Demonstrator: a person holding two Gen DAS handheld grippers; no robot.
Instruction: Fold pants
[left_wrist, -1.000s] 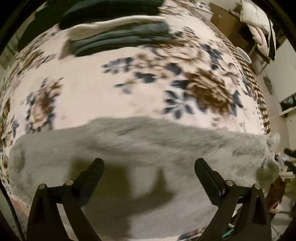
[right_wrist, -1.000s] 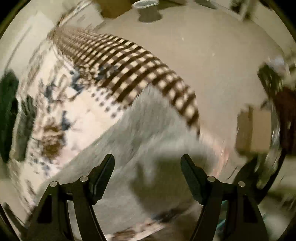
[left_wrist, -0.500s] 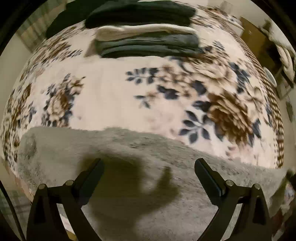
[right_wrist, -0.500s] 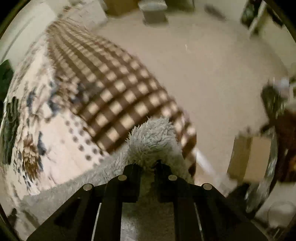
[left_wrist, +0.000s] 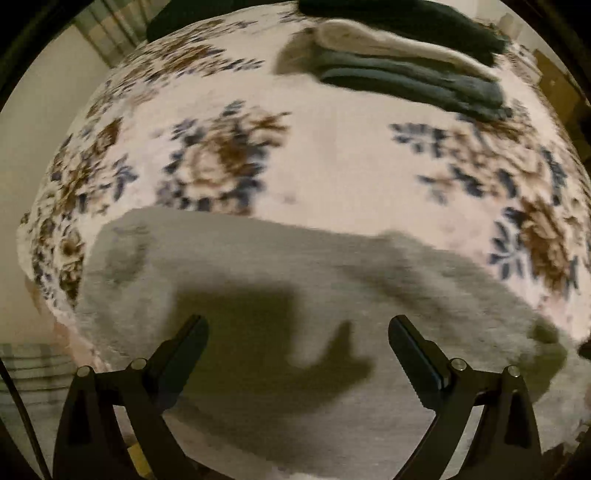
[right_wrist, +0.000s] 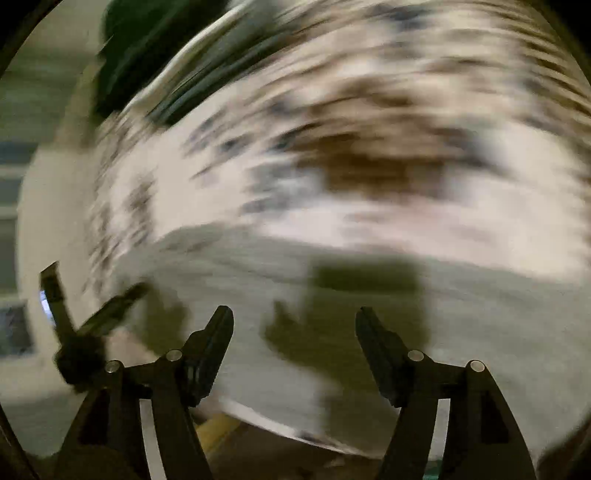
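while the grey fleece pants lie flat along the near edge of the floral blanket, left gripper hangs above them, jaws wide, empty. right gripper, jaws just opened, holds nothing. folded clothes sit beyond.

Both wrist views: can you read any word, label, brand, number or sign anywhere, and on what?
None: no readable text in either view.
Grey fleece pants: no tag or label shows.
Floral blanket: pattern only.
Stack of folded clothes: no print visible.
The right wrist view is too motion-blurred to read anything.
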